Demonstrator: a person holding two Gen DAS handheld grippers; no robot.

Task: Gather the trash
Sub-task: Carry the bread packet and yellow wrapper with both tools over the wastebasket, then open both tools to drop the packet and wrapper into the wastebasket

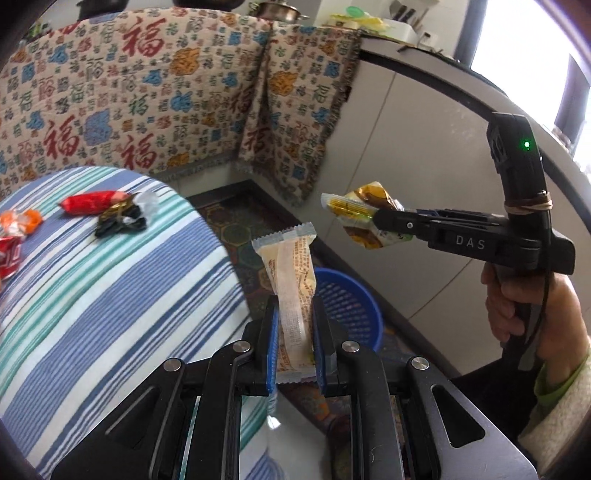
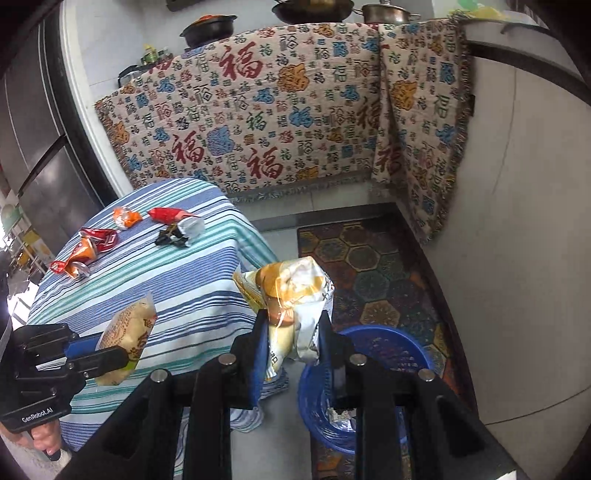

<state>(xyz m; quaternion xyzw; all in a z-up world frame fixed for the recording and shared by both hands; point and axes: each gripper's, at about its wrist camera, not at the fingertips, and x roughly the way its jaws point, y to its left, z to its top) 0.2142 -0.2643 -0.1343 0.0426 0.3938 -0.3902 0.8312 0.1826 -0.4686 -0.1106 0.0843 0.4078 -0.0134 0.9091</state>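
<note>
My left gripper (image 1: 294, 306) is shut on a cream and yellow snack wrapper (image 1: 291, 273), held upright past the table edge, near the blue basket (image 1: 354, 295) on the floor. It shows in the right wrist view (image 2: 122, 356) with that wrapper (image 2: 127, 332). My right gripper (image 2: 291, 317) is shut on a crumpled yellow and brown wrapper (image 2: 291, 291) above the blue basket (image 2: 391, 343); it also shows in the left wrist view (image 1: 376, 218) with its wrapper (image 1: 364, 210). Red (image 2: 168, 215), orange (image 2: 125, 217), black (image 2: 173, 236) and red-orange (image 2: 86, 251) wrappers lie on the striped table (image 2: 166, 295).
A patterned blanket (image 2: 258, 122) hangs over the counter behind the table. A white cabinet wall (image 2: 517, 258) stands on the right. A hexagon-patterned rug (image 2: 369, 266) covers the floor around the basket. Pots (image 2: 210, 27) sit on the counter.
</note>
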